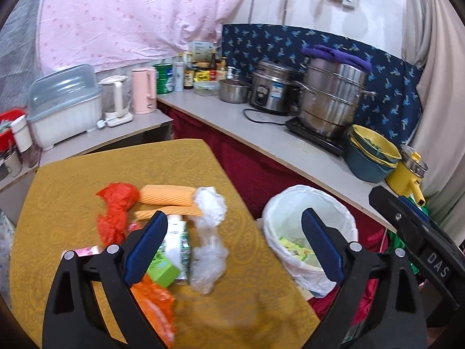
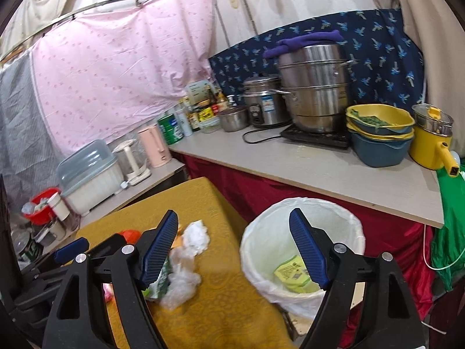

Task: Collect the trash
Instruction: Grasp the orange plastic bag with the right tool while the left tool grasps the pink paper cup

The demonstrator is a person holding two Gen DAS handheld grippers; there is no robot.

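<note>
Trash lies on the table's mustard cloth (image 1: 72, 192): a red plastic bag (image 1: 116, 203), orange ribbed packets (image 1: 167, 195), a crumpled clear bag (image 1: 209, 232), a green-and-white carton (image 1: 177, 247), a small green box (image 1: 162, 272) and an orange bag (image 1: 154, 299). Right of the table stands a bin with a white liner (image 1: 290, 203), a yellow-green wrapper (image 1: 296, 250) inside. My left gripper (image 1: 234, 218) hangs open and empty above the table's right edge. My right gripper (image 2: 234, 218) is open and empty too, between the clear bag (image 2: 183, 282) and the bin (image 2: 261, 232).
Behind the bin runs a grey counter (image 2: 319, 168) with a steel steamer (image 2: 314, 87), rice cooker (image 2: 261, 101), stacked basins (image 2: 377, 133) and a yellow pot (image 2: 430, 145). A lower shelf on the left holds kettles (image 1: 116, 99) and a dish box (image 1: 64, 104). A green bag (image 2: 450, 218) hangs right.
</note>
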